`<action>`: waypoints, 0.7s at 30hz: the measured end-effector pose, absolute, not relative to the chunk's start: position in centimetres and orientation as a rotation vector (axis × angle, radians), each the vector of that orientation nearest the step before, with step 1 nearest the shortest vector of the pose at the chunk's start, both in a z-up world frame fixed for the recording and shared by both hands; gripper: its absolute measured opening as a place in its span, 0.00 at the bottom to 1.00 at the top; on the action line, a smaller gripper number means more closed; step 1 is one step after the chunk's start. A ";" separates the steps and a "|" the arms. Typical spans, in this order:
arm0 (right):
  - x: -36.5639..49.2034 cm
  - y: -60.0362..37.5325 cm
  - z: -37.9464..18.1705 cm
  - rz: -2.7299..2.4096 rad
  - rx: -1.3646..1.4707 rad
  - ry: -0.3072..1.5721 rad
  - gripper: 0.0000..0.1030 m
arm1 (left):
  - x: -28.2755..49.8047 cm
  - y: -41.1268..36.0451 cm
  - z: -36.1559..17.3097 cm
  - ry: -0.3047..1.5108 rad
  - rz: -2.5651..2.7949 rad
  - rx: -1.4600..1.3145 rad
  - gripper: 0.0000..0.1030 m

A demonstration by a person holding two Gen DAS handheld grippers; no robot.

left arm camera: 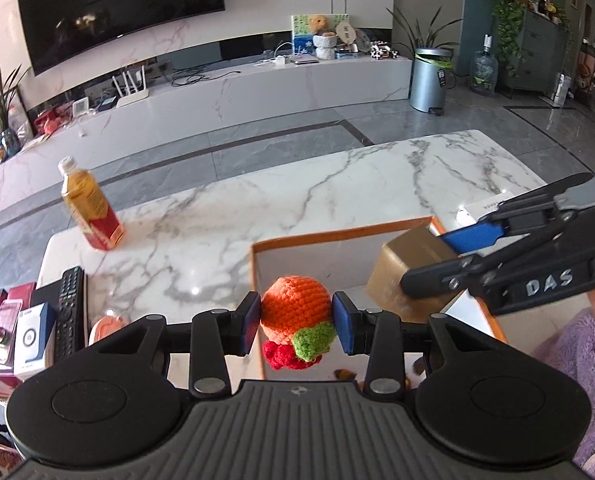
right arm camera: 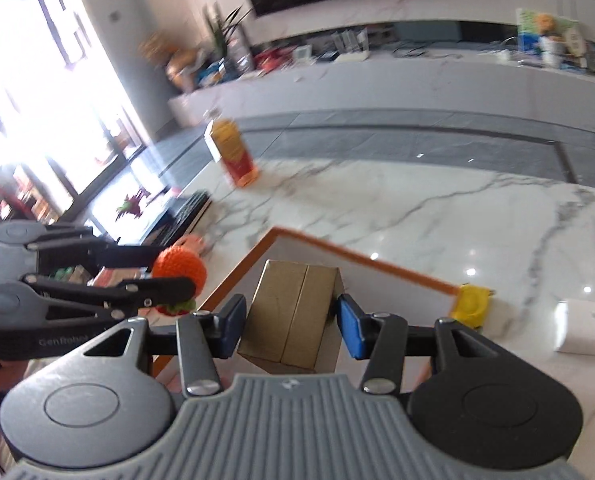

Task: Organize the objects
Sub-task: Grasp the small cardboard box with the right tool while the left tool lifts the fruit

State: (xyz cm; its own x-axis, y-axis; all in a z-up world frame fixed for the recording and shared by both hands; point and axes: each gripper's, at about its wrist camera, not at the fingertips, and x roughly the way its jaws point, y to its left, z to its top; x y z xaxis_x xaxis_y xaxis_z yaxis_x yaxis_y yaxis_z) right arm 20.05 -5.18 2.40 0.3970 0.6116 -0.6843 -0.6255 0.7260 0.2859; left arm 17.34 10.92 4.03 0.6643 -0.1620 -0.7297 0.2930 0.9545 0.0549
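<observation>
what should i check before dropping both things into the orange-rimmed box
1. Left claw grip on the crocheted orange toy: pads press both sides. Ok.
2. Right claw grip on the brown cardboard box: left pad touches it, but a small gap shows at the right pad. Cannot tell.
3. Both items over the orange-rimmed box: cardboard box is; the toy sits at its left wall. Cannot tell.
4. Space inside: white floor shows, its near part hidden. Cannot tell.
5. Claws clear of each other: apart. Ok.
6. Bottle out of the way: stands far left. Ok.
</observation>
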 end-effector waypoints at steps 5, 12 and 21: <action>20.7 -1.2 -0.3 0.900 -0.145 0.897 0.50 | 17.1 13.6 3.0 0.810 -0.236 0.108 0.44; 21.8 2.5 -3.5 0.992 -0.213 0.933 0.50 | 17.7 15.4 1.2 0.839 -0.234 0.061 0.44; 22.3 5.8 -7.5 1.088 -0.367 0.999 0.50 | 18.2 16.7 -0.2 0.857 -0.246 0.023 0.44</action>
State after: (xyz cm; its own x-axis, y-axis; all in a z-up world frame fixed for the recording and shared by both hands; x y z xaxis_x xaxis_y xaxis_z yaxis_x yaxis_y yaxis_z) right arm 22.29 5.77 -7.51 0.1039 0.5634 -0.8196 -0.8643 0.4589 0.2059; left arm 18.24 16.74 -0.20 0.6280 -0.2054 -0.7506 0.2242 0.9714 -0.0783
